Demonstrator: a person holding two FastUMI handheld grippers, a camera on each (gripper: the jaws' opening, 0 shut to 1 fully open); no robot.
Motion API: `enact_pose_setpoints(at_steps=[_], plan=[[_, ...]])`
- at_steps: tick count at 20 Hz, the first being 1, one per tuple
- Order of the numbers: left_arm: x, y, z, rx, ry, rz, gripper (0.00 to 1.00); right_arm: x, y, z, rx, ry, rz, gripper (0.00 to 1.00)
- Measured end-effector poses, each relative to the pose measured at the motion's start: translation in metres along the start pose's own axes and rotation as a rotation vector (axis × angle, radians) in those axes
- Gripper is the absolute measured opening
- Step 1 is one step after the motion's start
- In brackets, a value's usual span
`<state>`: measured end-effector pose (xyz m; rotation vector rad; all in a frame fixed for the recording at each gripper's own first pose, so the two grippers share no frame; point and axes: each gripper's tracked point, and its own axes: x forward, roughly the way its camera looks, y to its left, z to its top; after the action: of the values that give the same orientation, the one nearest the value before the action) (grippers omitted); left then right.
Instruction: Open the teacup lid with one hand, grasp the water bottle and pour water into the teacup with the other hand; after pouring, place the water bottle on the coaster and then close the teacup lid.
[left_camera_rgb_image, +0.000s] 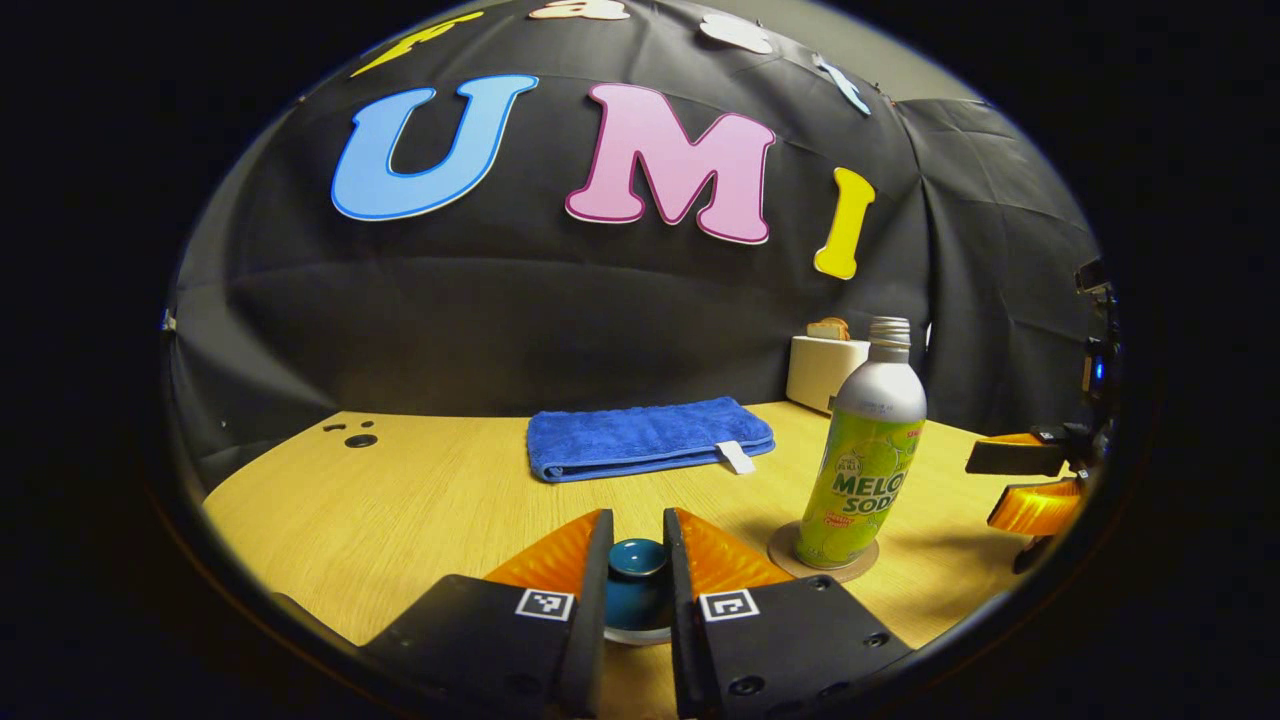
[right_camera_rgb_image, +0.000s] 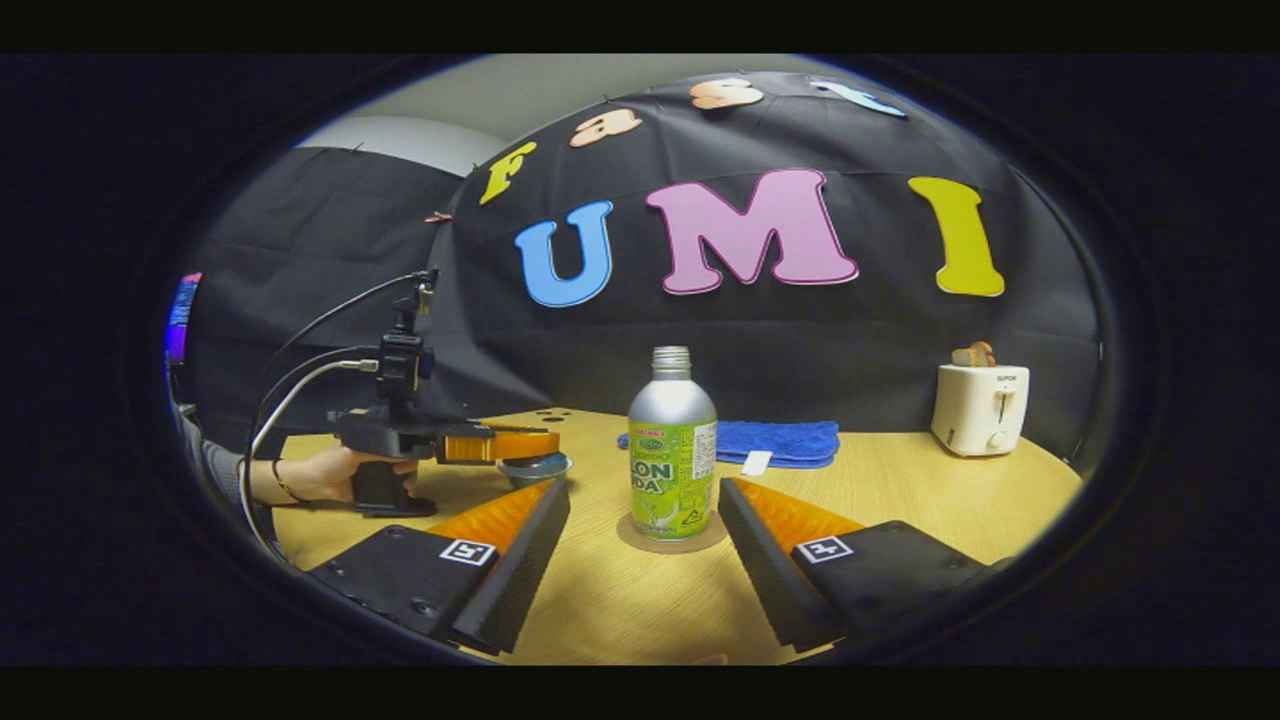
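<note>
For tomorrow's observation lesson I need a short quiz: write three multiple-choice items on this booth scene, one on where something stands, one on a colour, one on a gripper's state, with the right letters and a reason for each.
1. Where does the water bottle stand?
A. on the coaster
B. on the towel
C. on top of the toaster

2. What colour is the folded towel?
A. red
B. blue
C. white

3. How does the right gripper stand?
A. shut on the bottle
B. shut on the towel
C. open, fingers either side of the bottle and apart from it

Answers:
1 A: the bottle's base sits on the round coaster on the table.
2 B: the towel is plainly blue in both views.
3 C: the right gripper view shows bare table between each finger and the bottle.
</note>
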<state>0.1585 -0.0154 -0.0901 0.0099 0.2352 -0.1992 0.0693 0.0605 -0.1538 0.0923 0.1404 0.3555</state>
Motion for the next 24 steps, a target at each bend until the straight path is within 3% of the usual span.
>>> enact_pose_setpoints(at_steps=[4,11,16,17,24], plan=[[0.001,-0.001,-0.001,0.012,0.01,0.006,0.3,-0.001,0.0,0.0,0.001,0.001,0.001,0.93],[0.0,-0.002,-0.005,0.02,0.031,0.015,0.4,-0.002,-0.001,0.001,0.002,0.002,0.002,0.93],[-0.007,0.0,-0.004,-0.011,0.013,0.026,0.41,-0.002,-0.002,0.001,0.002,0.002,0.003,0.93],[-0.011,0.002,-0.003,-0.013,0.005,0.032,0.48,-0.002,-0.002,0.001,0.002,0.002,0.003,0.93],[-0.051,0.004,0.005,0.0,-0.09,0.088,0.71,-0.002,-0.003,0.001,0.002,0.002,0.004,0.93]])
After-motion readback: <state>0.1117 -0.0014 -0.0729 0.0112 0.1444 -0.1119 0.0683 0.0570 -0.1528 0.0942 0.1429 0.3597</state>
